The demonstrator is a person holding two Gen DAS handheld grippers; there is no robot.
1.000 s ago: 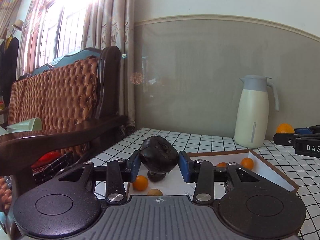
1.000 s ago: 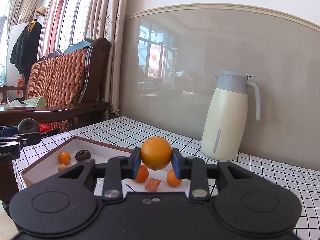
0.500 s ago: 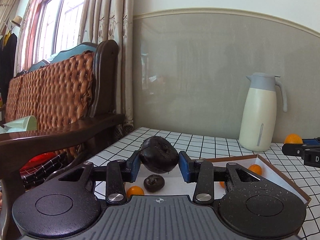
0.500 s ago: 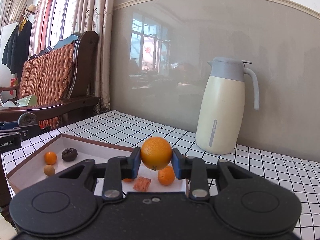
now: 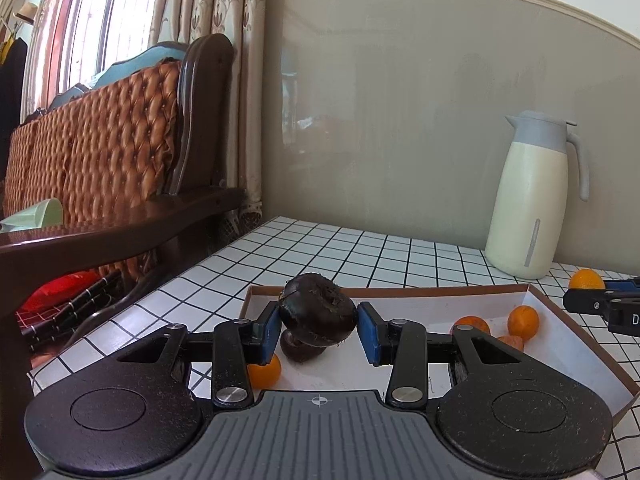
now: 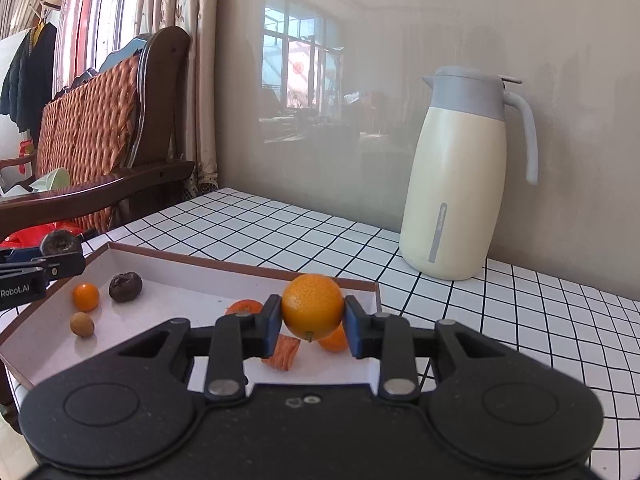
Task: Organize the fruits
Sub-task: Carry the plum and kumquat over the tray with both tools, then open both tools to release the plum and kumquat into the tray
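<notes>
Right wrist: left gripper (image 6: 60,246) reads "Robot.AI"

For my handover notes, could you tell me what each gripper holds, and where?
Left gripper: dark fruit, pinched at its sides. Right gripper: orange, likewise.

A table (image 5: 332,248) with a white cloth of black grid lines fills the near part of the scene. On its far right side stands a cream thermos jug (image 6: 456,184) with a grey top and a grey handle, upright, close to the wall. The wall (image 5: 400,100) behind is grey-beige and shiny, with a pale moulding on top, and a window is reflected in it. At the left there is a dark wooden sofa (image 5: 120,152) with an orange-brown tufted back. Behind it hang patterned curtains (image 5: 208,8) beside a bright window (image 5: 104,20). At the far left, dark coats (image 6: 28,72) and a hat (image 6: 52,0) hang. Something red (image 5: 56,288) lies low beside the sofa.
</notes>
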